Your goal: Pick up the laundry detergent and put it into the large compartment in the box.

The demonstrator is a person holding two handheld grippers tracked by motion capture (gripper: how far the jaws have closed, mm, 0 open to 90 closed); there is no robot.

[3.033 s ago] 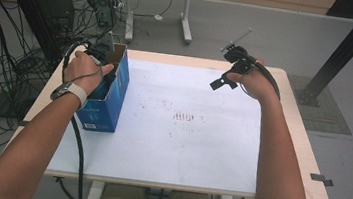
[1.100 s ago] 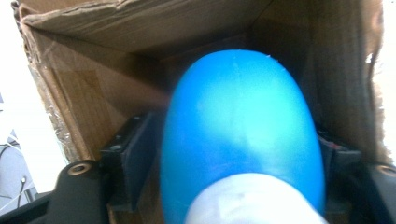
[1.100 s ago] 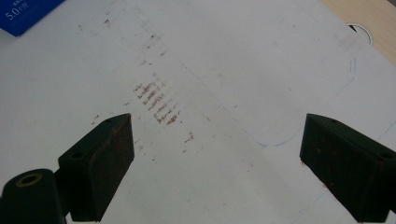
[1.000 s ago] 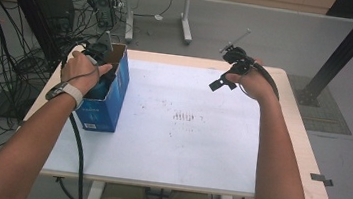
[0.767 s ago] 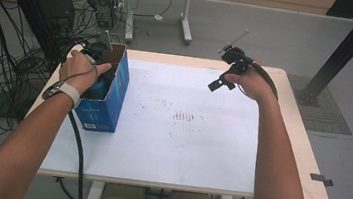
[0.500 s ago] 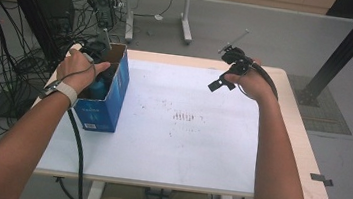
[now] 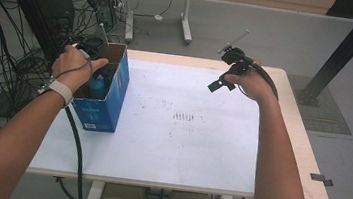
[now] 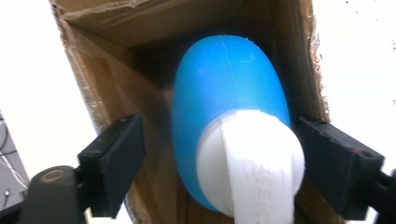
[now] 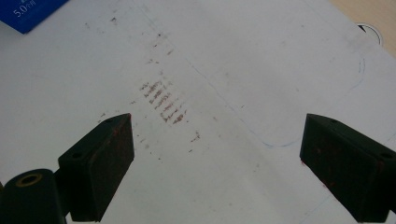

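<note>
A blue bottle (image 8: 224,84) with a white cap (image 8: 252,158) stands inside an open blue cardboard box (image 7: 100,108) at the table's left side. My left gripper (image 8: 222,140) points down into the box, and its jaws have just been opening. The bottle is between them, with a clear gap at the left pad (image 8: 114,168), so it is open. In the high view the left hand (image 7: 73,62) covers that gripper over the box. My right gripper (image 7: 223,69) hovers over the table's far right, open, with nothing between its pads (image 9: 100,163).
The white table top (image 7: 184,145) has a patch of small dark marks (image 9: 163,100) near its middle. Cables and equipment crowd the floor left of the table. A black post stands at the far right.
The left hand has shifted a little to the left over the box. The right hand has stayed where it was.
</note>
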